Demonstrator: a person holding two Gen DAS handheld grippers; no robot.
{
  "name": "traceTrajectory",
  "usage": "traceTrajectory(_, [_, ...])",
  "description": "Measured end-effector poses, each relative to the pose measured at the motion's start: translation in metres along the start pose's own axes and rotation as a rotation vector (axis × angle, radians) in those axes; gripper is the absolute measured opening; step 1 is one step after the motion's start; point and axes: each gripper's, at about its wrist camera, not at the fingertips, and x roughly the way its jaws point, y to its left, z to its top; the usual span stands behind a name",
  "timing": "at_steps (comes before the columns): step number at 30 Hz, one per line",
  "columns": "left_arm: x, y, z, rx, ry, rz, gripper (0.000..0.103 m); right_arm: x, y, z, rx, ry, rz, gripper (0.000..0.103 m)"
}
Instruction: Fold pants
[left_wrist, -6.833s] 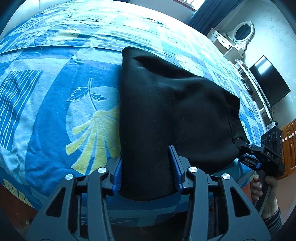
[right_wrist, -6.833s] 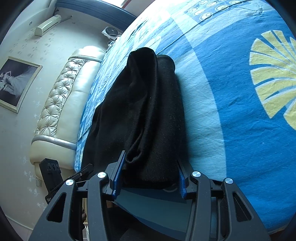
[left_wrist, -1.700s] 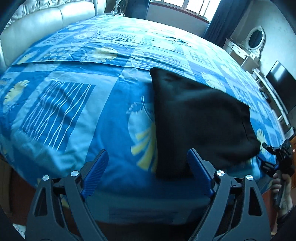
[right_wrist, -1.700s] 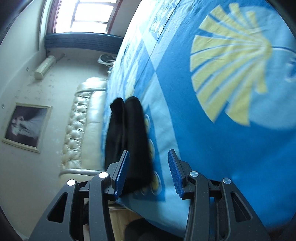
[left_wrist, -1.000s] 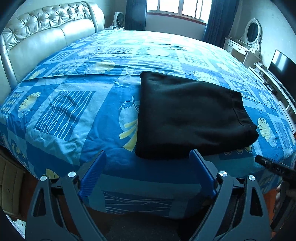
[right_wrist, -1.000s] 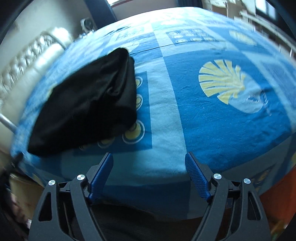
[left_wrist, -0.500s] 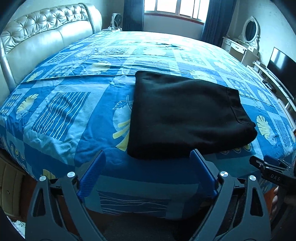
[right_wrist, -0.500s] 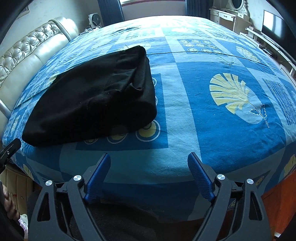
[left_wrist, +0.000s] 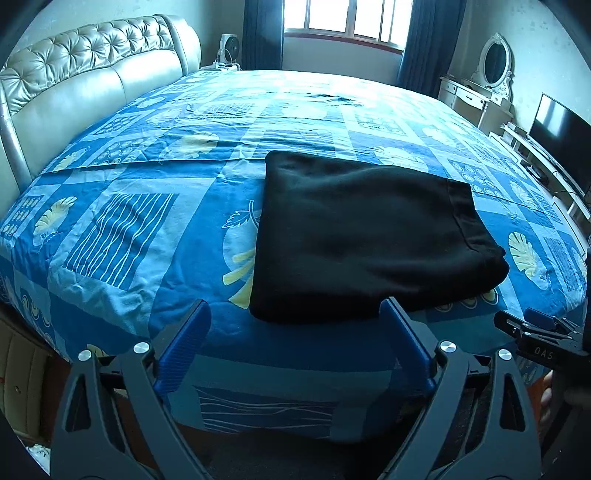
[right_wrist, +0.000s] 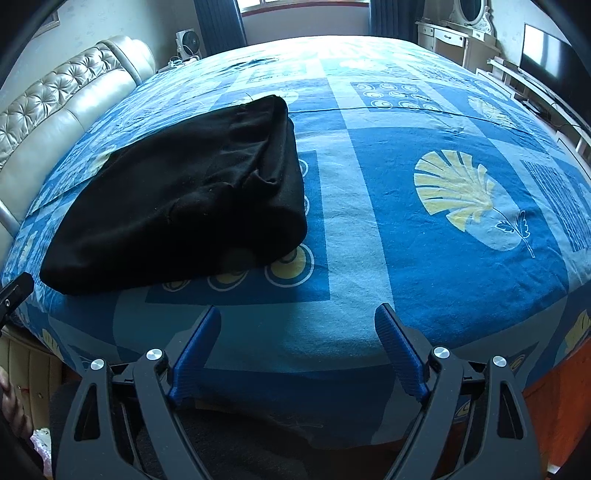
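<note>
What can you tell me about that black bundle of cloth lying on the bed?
The black pants are folded into a thick, roughly rectangular stack of soft, matte fabric. A stitched band runs along the right end, where the layers bulge and pucker. They lie flat on the blue patterned bedspread, near the bed's front edge. Nothing else touches them: the left claw and right claw are both open and clear of them.

In front of me is a wide bed with a tufted cream leather headboard (left_wrist: 85, 85), covered by a blue patchwork bedspread printed with yellow leaves (left_wrist: 122, 229). A folded black pair of pants (left_wrist: 365, 236) lies flat on it near the front edge, apparently in several layers, well apart from the headboard.
</note>
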Motion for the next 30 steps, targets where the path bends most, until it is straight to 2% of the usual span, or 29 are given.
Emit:
traceTrajectory(13, [-0.0053, -0.0047, 0.0002, 0.037, -0.023, 0.030, 0.093, -0.0003, -0.0009, -0.0011, 0.009, -0.003, 0.004, 0.084])
traceTrajectory(21, [-0.0046, 0.0019, 0.0017, 0.002, -0.007, 0.036, 0.093, 0.0007, -0.0005, -0.0027, 0.014, 0.002, 0.011, 0.084])
traceTrajectory(30, [-0.0060, 0.0002, 0.0021, 0.018, -0.015, 0.038, 0.093, 0.0010, 0.0028, -0.0038, 0.003, 0.003, 0.014, 0.084])
